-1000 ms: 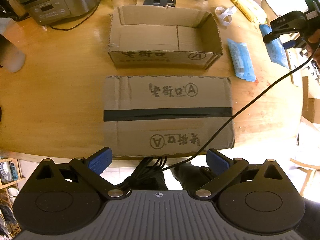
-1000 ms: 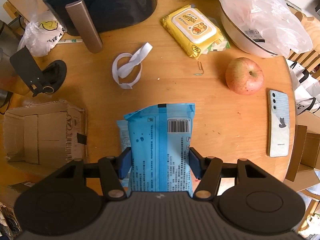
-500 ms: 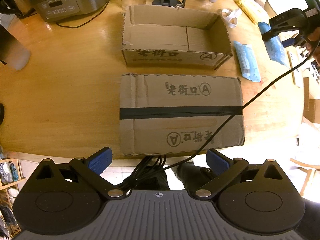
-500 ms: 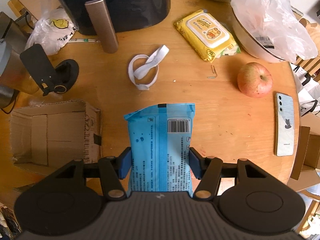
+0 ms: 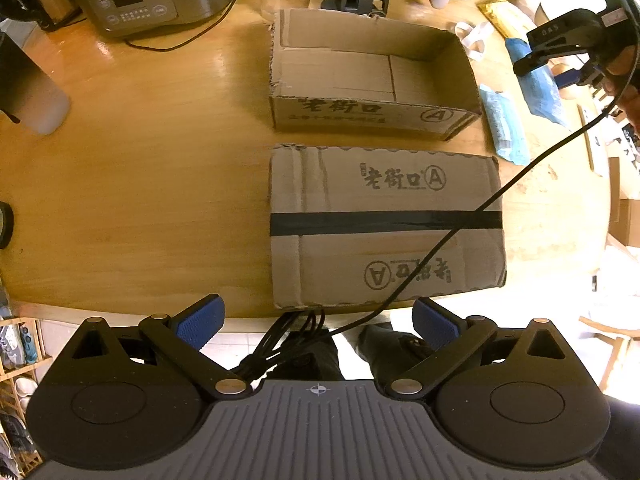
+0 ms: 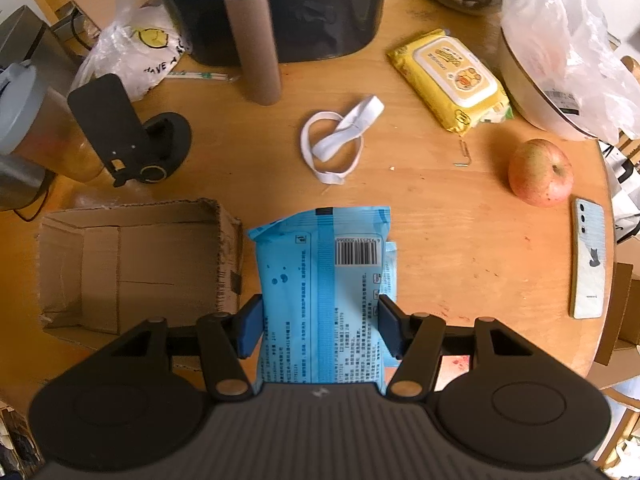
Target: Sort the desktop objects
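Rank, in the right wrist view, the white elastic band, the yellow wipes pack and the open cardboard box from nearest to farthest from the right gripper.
From the right gripper, shut on the blue pack:
1. Open cardboard box, close on the left.
2. White elastic band, ahead, mid-table.
3. Yellow wipes pack, farthest, ahead to the right.

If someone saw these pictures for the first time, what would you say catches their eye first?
Most striking is the blue wipes pack clamped in the right gripper, held above the wooden table just right of the open cardboard box. In the left wrist view, the taped flat carton lies in front of that box, with the left gripper open and empty near the table edge. A red apple sits far right, beside a phone.
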The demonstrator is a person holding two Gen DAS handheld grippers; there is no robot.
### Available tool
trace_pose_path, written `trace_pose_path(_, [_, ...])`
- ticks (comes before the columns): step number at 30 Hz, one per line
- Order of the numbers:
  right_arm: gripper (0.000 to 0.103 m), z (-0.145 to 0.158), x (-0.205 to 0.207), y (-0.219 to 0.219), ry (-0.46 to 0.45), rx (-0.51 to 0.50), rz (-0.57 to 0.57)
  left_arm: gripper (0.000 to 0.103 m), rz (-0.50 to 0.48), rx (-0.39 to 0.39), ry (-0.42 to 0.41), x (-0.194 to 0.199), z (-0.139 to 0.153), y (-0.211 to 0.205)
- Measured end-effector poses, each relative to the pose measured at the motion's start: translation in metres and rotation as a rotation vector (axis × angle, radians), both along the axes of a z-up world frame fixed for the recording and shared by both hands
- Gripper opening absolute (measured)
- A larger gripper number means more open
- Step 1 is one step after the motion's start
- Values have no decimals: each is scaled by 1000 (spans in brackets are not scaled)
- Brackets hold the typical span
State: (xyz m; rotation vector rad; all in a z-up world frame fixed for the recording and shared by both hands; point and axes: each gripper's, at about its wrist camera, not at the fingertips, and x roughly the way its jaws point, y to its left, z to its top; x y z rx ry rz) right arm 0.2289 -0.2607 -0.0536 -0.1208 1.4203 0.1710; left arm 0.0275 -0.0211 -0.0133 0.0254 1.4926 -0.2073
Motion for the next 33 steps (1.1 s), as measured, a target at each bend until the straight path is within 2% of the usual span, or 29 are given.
trace_pose_path(33, [57, -8, -3, 79, 10, 23, 24, 103, 8, -17, 18, 8, -7, 31])
